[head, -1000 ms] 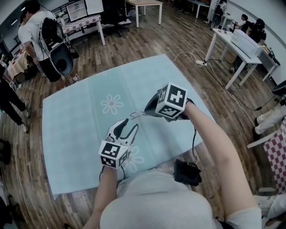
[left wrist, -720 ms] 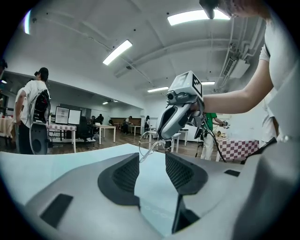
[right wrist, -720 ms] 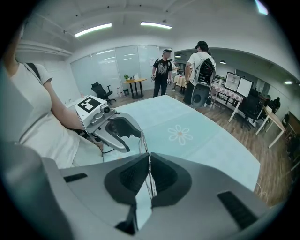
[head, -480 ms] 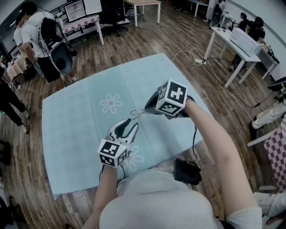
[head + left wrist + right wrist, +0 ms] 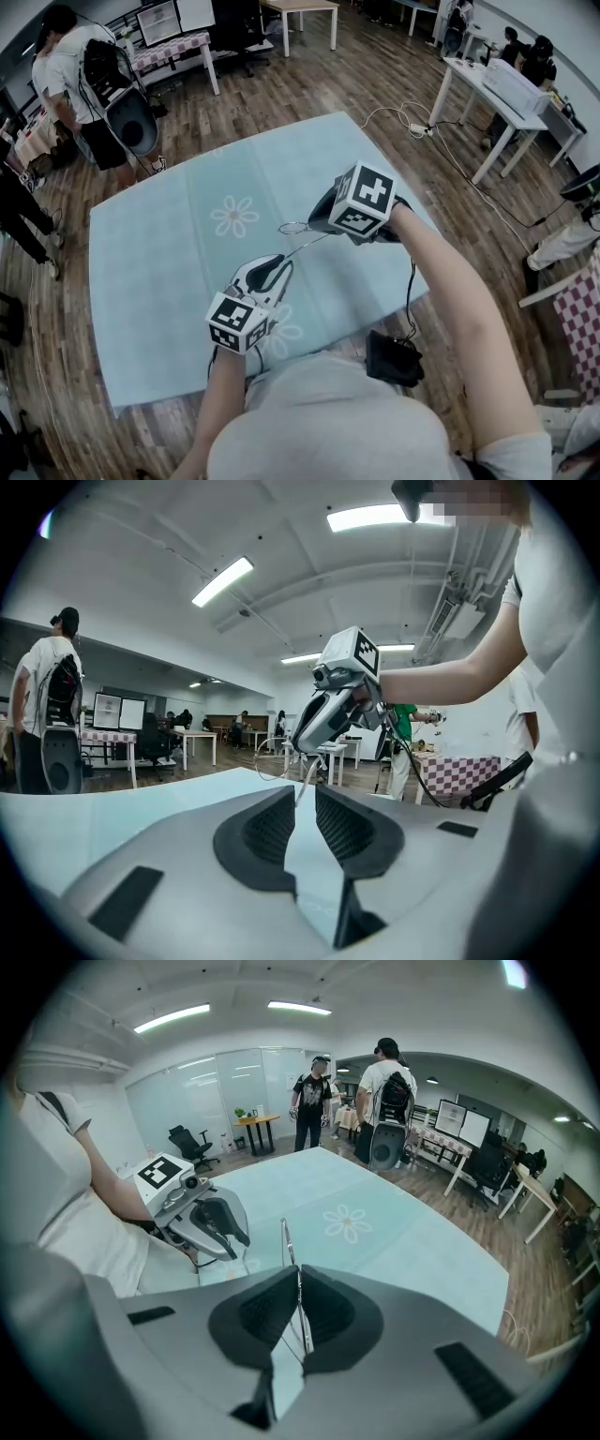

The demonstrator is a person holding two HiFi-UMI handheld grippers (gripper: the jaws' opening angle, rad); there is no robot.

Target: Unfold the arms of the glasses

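I see thin wire-framed glasses (image 5: pixel 293 228) held in the air over the light-blue tablecloth (image 5: pixel 169 272). My right gripper (image 5: pixel 315 221) is shut on their frame; in the right gripper view the rim (image 5: pixel 285 1241) stands up from between the pads (image 5: pixel 298 1296). One slim arm (image 5: pixel 302 247) slants down towards my left gripper (image 5: pixel 278 266). In the left gripper view that arm (image 5: pixel 302 787) runs into the narrow gap of the left gripper (image 5: pixel 305 806), whose jaws are closing around it with a little space still showing. The right gripper (image 5: pixel 302 744) hangs just ahead.
The cloth carries white flower prints (image 5: pixel 234 217). A black pouch (image 5: pixel 394 361) and cable hang at the table's near edge. People (image 5: pixel 70 75) stand at the back left by a speaker. White tables (image 5: pixel 502 103) stand at the right on the wooden floor.
The left jaws have narrowed from wide open to a slim gap. The glasses' arm now reaches out from the frame into that gap. The right gripper lifted the frame slightly.
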